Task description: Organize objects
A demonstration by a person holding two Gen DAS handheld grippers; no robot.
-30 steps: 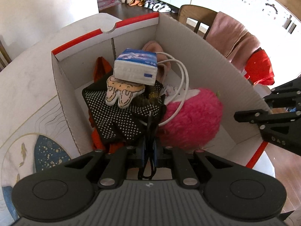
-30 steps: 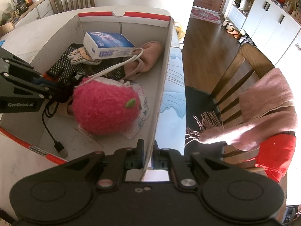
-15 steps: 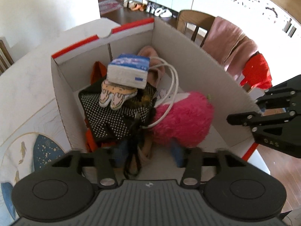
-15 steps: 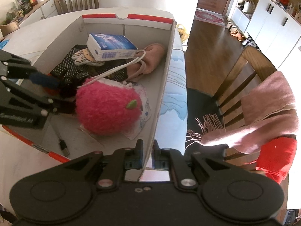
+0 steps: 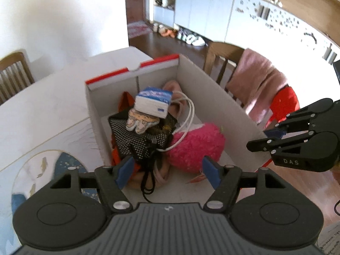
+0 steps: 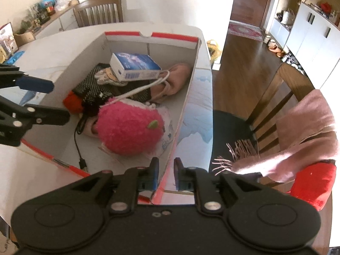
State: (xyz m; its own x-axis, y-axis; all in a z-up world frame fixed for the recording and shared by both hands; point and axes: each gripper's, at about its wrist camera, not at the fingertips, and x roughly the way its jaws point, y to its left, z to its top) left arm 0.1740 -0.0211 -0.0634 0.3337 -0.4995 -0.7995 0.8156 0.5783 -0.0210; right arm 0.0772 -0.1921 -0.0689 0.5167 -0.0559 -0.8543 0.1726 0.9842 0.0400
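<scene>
- Left wrist view: the left gripper hangs over the near end of the box, its blue pads spread wide with nothing between them.
- Below it a black cable lies loose on the box floor at the near end, one plug beside the near wall in the right wrist view.
- Also in the box: a pink plush against the right wall, a dotted black cloth along the left wall, and a tissue pack on top toward the far end, with a white cord looping from under it.
- Right wrist view: the right gripper straddles the right wall of the box at its near corner, one pad inside and one outside. The pads look close on the cardboard, but whether they actually pinch it I cannot tell.
- Step, as I judge it: the cable is placed and the left gripper is free, while the right one steadies the box.
- Next move probably calls for taking the left gripper clear of the box walls toward another loose item, without snagging the cable or cord; no such item is visible on the table from here.
</scene>
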